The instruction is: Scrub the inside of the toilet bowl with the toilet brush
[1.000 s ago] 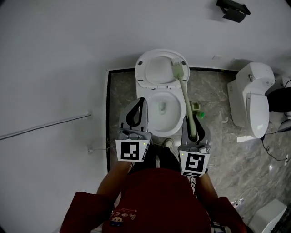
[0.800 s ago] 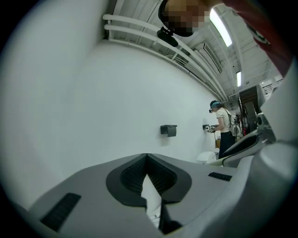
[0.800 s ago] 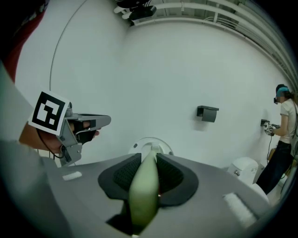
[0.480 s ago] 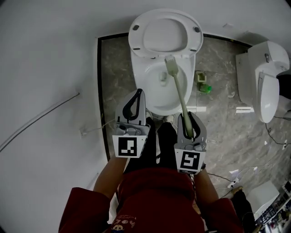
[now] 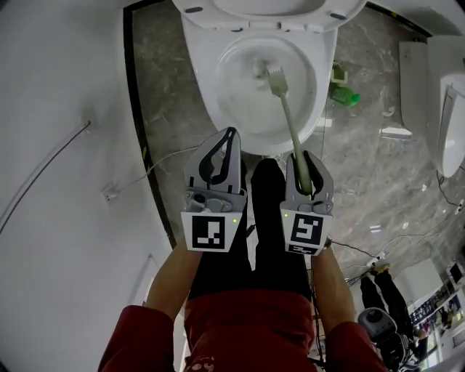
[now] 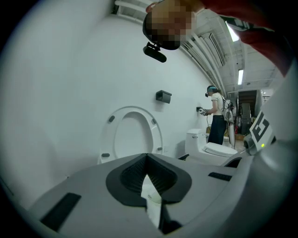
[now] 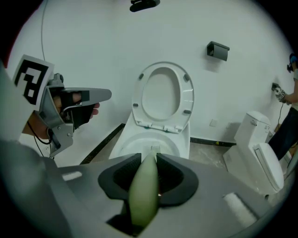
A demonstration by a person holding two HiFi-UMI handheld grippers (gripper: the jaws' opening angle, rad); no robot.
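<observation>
Two hand-held grippers over an open toilet.

Head view: the toilet bowl (image 5: 205, 94) fills the 12 o'clock part of the frame, with its raised seat (image 5: 218, 18) cut by the top edge. The right gripper (image 5: 306, 163) sits just right of centre, its jaws closed on the handle of the toilet brush (image 5: 289, 120). The pale green handle runs from the jaws toward 11 o'clock, and the bristled head lies inside the bowl, right of its centre and near the wet bottom. The left gripper (image 5: 229, 138) is beside it at 9 o'clock of the right one. Its fingertips meet and it holds nothing. A green bottle (image 5: 347, 95) stands on the marble floor (image 5: 378, 174) at 3 o'clock of the bowl. A second toilet (image 5: 443, 94) is at the frame's 2 o'clock edge. The person's red top (image 5: 247, 327) is at 6 o'clock.

Left gripper view: the dark pads touch at their tips, with no object between them. The seat ring stands upright against the white wall at 11 o'clock of the jaws. A black wall box (image 6: 163, 96) is mounted at 1 o'clock, and another person (image 6: 216, 116) stands well apart at 2 o'clock, behind the second toilet.

Right gripper view: both pads press the brush handle, which fills the gap between them. The bristle tips show just past the jaws, over the bowl's opening. The left gripper is visible at 9 o'clock and the second toilet at 3 o'clock.
</observation>
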